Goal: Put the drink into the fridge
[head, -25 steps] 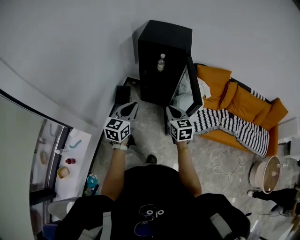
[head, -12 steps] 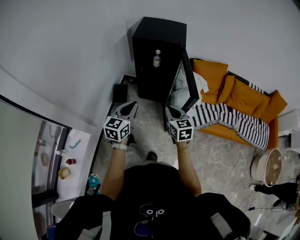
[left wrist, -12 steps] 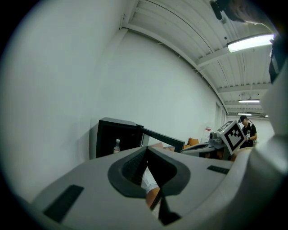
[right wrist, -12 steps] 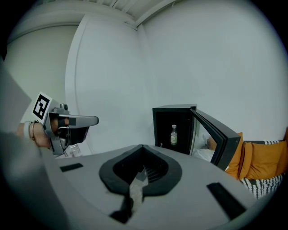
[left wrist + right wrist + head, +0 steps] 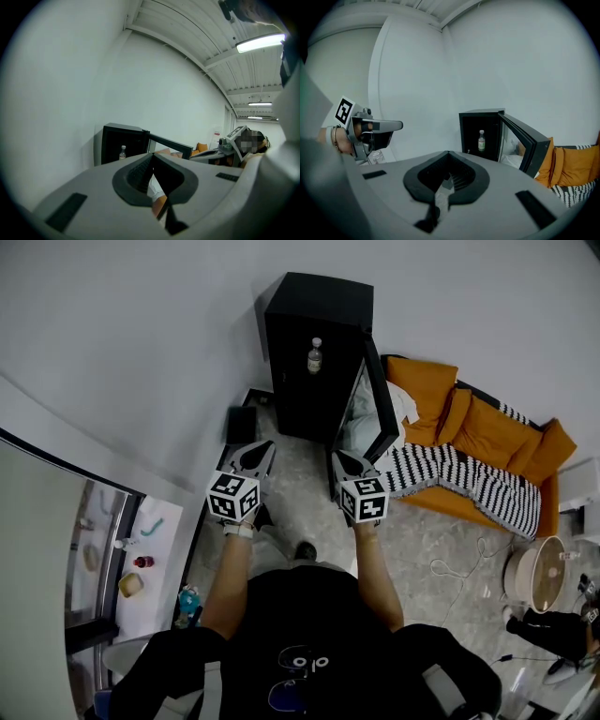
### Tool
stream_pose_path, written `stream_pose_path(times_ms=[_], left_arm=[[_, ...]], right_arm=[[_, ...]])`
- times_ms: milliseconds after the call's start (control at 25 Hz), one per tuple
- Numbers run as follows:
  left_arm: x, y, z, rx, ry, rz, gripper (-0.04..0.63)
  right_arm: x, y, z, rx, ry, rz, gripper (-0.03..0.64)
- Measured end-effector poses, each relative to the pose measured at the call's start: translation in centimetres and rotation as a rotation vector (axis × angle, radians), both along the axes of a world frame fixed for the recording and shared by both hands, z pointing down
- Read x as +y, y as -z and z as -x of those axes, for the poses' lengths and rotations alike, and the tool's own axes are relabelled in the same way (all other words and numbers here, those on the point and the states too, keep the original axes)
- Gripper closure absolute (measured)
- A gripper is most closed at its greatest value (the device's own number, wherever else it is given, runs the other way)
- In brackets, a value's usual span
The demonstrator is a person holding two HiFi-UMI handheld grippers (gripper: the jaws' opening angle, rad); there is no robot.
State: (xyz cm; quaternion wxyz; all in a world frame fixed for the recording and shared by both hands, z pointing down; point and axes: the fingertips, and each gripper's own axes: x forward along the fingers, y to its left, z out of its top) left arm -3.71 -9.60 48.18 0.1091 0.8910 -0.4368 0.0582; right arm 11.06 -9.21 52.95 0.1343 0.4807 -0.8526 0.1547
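White wall (image 5: 141,352) and pale speckled floor (image 5: 300,498) surround the black fridge (image 5: 314,310), its door open and the drink bottle (image 5: 315,356) upright inside, while left gripper (image 5: 262,450) and right gripper (image 5: 339,457) hover apart from it, jaws closed, empty.

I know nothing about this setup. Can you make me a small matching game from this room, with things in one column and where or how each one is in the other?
Things:
1. black-framed door of the small black fridge
2. clear plastic bottle with white cap
3. black-and-white striped blanket

States:
A. spread on the orange sofa
B. swung open
C. standing upright inside the fridge

Pairs: 1-B, 2-C, 3-A
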Motion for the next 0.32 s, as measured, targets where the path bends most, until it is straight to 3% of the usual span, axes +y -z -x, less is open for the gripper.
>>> stream_pose_path(times_ms=[320], left_arm=[[-0.53, -0.22, -0.08, 0.0, -0.001, 0.004, 0.589]], right_arm=[[-0.55, -0.27, 0.02, -0.002, 0.006, 0.002, 0.609]])
